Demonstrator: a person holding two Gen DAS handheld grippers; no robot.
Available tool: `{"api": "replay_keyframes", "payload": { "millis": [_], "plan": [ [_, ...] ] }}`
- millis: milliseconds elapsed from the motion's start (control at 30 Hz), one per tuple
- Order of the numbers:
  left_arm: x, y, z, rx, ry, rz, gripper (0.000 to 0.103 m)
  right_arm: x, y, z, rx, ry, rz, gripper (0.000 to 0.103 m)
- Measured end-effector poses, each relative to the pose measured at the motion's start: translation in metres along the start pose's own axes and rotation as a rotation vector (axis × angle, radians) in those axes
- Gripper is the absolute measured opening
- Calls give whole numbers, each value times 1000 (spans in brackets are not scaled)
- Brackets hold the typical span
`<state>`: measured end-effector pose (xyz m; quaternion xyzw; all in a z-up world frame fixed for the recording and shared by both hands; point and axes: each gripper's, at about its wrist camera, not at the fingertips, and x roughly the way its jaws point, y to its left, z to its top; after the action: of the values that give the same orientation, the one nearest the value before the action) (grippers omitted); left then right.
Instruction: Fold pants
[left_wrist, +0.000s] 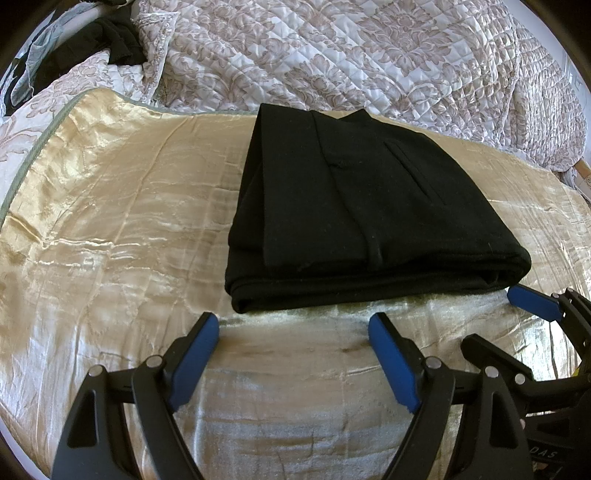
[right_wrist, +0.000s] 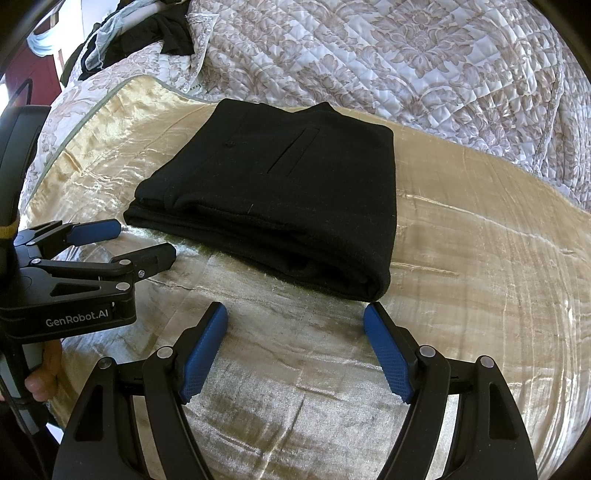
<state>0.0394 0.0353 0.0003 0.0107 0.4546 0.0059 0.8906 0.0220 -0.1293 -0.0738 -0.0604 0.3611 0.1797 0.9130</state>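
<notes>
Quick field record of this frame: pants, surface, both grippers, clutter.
pants: black pants, folded into a compact stack, pocket slit facing up
surface: gold satin bedspread over a floral quilt
left gripper: open, nothing between its fingers, just short of the stack's near edge
right gripper: open, empty, near the stack's near right corner
clutter: dark clothes pile at far left

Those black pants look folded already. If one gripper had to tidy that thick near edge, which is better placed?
Probably the right gripper: open, a pad beside the pants' near corner. The left gripper, also open, sits slightly back.
</notes>
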Motion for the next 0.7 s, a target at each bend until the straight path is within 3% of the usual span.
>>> {"api": "replay_keyframes", "payload": {
  "millis": [700],
  "plan": [
    [0,0,0,2,0,0,85,1,-1,0,0,-1,-3,77]
  ]
}}
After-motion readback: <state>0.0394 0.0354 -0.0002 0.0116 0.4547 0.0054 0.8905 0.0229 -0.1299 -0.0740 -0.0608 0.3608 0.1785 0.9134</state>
